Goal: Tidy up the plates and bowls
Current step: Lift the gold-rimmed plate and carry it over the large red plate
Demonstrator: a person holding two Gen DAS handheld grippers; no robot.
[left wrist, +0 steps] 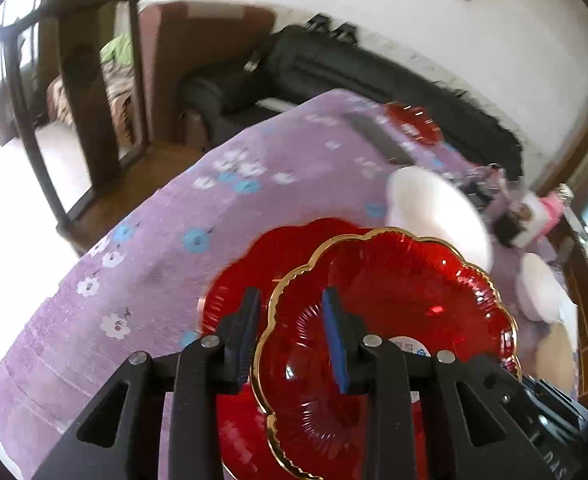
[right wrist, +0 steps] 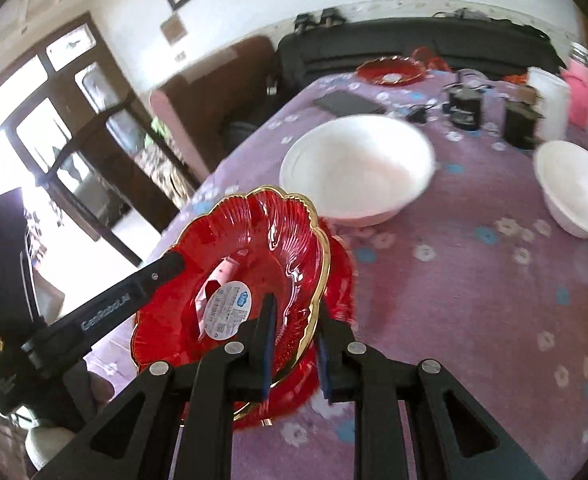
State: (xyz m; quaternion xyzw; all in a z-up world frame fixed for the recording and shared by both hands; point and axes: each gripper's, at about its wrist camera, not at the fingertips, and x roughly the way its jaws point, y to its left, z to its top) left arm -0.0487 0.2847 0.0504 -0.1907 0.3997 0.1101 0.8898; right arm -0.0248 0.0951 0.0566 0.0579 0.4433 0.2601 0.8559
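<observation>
left gripper jaws pinched on the scalloped edge of the gold-rimmed red plate, one blue pad inside the dish, the other outside its rim. right gripper clamped the same way on the opposite edge of that plate, rim caught between the two pads. plate hangs tilted between both grippers, above the purple flowered tablecloth; white sticker near its centre, just ahead of the right jaws. a second red plate lies directly beneath and slightly beyond the left jaws, partly covered by the held one. large white bowl sits ahead of the right jaws, well past the plate; smaller white bowl off to their right. third red plate far ahead, at the table's far edge.
</observation>
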